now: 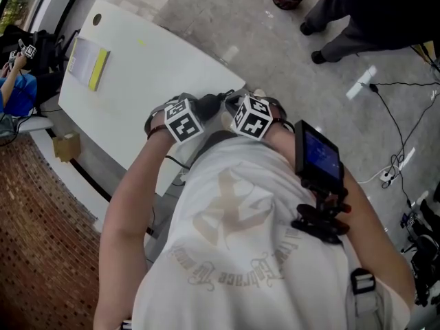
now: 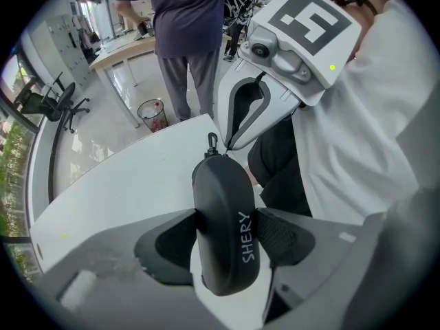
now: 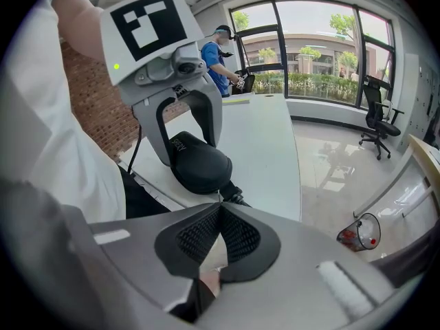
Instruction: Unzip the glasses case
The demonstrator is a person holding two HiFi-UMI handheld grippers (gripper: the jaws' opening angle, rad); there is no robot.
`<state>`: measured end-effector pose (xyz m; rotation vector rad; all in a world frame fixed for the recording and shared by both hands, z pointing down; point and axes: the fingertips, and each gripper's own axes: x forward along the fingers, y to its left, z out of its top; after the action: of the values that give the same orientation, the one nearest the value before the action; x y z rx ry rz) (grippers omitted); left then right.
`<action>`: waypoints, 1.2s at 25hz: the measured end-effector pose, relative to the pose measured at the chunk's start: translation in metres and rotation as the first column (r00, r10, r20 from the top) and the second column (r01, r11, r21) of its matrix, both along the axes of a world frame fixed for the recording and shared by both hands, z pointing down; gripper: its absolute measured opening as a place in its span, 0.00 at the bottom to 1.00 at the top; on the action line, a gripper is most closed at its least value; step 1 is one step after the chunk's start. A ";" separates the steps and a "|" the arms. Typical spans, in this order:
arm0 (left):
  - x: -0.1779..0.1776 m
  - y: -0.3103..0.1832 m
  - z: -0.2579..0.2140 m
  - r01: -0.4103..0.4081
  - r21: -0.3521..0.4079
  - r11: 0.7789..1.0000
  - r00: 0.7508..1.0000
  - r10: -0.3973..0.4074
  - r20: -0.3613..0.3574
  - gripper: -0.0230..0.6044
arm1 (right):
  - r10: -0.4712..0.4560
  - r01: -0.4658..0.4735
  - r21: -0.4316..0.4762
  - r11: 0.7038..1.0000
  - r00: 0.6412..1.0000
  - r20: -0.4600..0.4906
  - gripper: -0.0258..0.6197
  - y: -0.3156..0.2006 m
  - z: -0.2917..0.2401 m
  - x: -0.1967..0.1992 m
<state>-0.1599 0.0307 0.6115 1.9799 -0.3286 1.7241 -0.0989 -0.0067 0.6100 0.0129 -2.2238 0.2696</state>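
Over table [image 2: 124, 177], left tool [image 2: 227, 239] clamps glasses case [image 2: 218, 198]; right tool [image 3: 220, 210] pinches half-hidden zipper pull [image 3: 234, 199].

The black glasses case [image 2: 221, 212] has the white word "SHERY" on its side, low in the middle of the left gripper view. The shirt [image 1: 234, 253] print is too curly to read.

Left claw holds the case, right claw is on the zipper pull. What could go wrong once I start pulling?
1. The right claw appears to pinch the zipper pull only with its very tips, so it may slip off as the pull begins.
2. The left claw clamps the smooth, rounded glasses case by its sides; a hard tug could twist it or drag it out.
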 end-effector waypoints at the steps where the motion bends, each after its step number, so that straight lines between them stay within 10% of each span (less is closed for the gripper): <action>1: 0.001 0.001 -0.001 0.002 0.000 1.000 1.000 -0.002 0.001 0.50 | -0.003 0.003 -0.001 1.000 1.000 0.001 0.05 0.000 -0.001 0.001; 30: 0.014 -0.020 0.002 -0.131 0.005 0.991 0.991 0.131 -0.007 0.49 | -0.125 0.125 0.015 0.992 0.992 0.011 0.05 -0.043 0.000 -0.006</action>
<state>-0.1462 0.0104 0.6134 2.0511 -0.2040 1.7972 -0.1052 -0.0495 0.6097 -0.1200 -2.2279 0.1851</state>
